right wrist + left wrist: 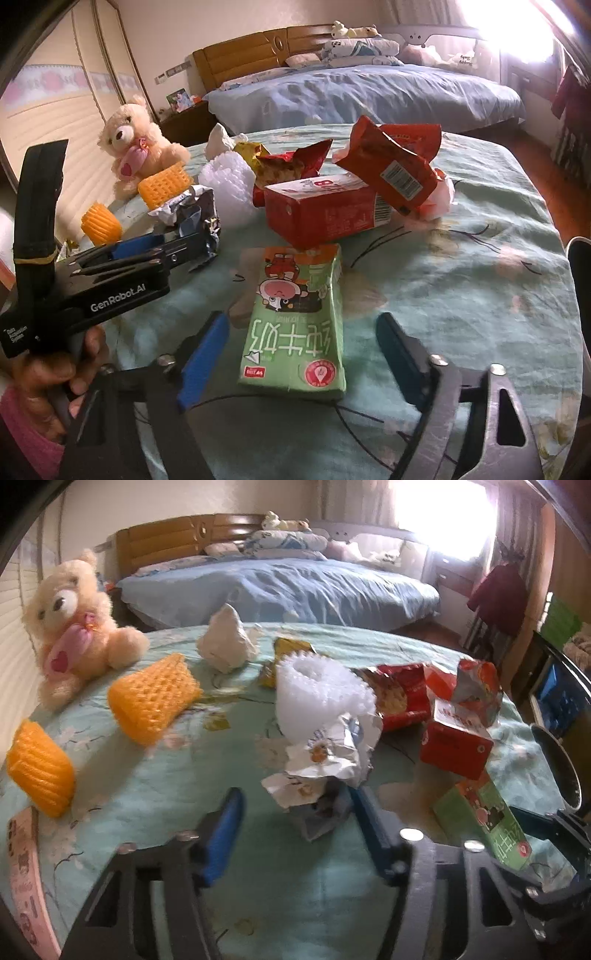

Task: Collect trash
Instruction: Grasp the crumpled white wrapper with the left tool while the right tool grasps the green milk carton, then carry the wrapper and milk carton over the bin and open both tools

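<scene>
Left wrist view looks over a round bench [155, 775] under a pale green floral cloth, with a blue-covered bed [280, 587] and a bright window [443, 513] far behind. The left claw [295, 827] gapes wide, a crumpled silver wrapper [325, 760] just ahead between its fingers. The right claw [303, 350] is spread too, straddling a green milk carton [295, 325] lying flat. A teddy bear [136, 144] sits far left near orange foam nets [151, 698].

Crumpled wrapper [325, 760], green carton [295, 325] flat
</scene>
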A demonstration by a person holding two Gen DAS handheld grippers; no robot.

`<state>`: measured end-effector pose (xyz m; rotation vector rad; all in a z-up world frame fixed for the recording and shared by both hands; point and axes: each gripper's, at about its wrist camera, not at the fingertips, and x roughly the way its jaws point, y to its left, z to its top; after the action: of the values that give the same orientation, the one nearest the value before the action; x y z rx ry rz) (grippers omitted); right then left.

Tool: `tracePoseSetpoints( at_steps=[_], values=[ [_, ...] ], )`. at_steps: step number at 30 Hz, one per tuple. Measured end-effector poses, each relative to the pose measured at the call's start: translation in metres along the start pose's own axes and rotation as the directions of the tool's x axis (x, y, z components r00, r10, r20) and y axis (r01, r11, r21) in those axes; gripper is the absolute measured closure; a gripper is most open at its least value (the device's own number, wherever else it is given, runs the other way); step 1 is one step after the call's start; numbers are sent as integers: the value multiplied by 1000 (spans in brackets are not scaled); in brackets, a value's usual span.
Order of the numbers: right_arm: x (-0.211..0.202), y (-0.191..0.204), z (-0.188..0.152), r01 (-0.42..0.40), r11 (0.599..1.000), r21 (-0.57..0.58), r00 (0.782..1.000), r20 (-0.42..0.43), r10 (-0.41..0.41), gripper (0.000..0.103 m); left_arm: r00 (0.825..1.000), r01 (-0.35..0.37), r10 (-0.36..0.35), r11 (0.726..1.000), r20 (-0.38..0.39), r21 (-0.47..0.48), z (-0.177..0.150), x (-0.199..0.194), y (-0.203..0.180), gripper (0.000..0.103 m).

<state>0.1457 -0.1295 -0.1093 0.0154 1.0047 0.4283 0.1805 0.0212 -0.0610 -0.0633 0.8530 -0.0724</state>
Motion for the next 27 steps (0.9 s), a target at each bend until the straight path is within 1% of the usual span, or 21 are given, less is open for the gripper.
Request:
tracePoseSetpoints(
  at_steps=[1,2,5,8,12,15,20,27],
  values=[
    [1,-1,0,1,1000,1,1000,-5,-1,45,1000,9,-9,1000,-2,6,0,1,-1,62],
    [2,-1,-1,-1,1000,4,1000,-11,1,51,1000,21,-21,1000,-2,12,0,1,-2,74],
    [-2,-3,-4,-1,1000,8,1000,-5,1,54,999,50,-50,999,-1,20,-2,0,-4,85],
    [-14,-8,-8,0,1000,10,1000,11,0,54,998,62,-62,998,2,19,-7,-5,-4,88],
    [-31,-21,-13,3,999,35,999,36,-5,54,997,82,-82,997,2,11,-16,-14,-9,89],
    [-41,-34,-18,13,998,63,999,45,-16,54,993,114,-114,993,0,11,-23,-22,-15,89],
    [-55,-54,-27,38,993,109,998,55,-45,54,988,152,-153,988,3,34,-30,-38,-30,89],
    [-79,-82,-38,73,982,176,993,79,-88,54,975,221,-221,971,-6,90,-36,-52,-59,89]
  ],
)
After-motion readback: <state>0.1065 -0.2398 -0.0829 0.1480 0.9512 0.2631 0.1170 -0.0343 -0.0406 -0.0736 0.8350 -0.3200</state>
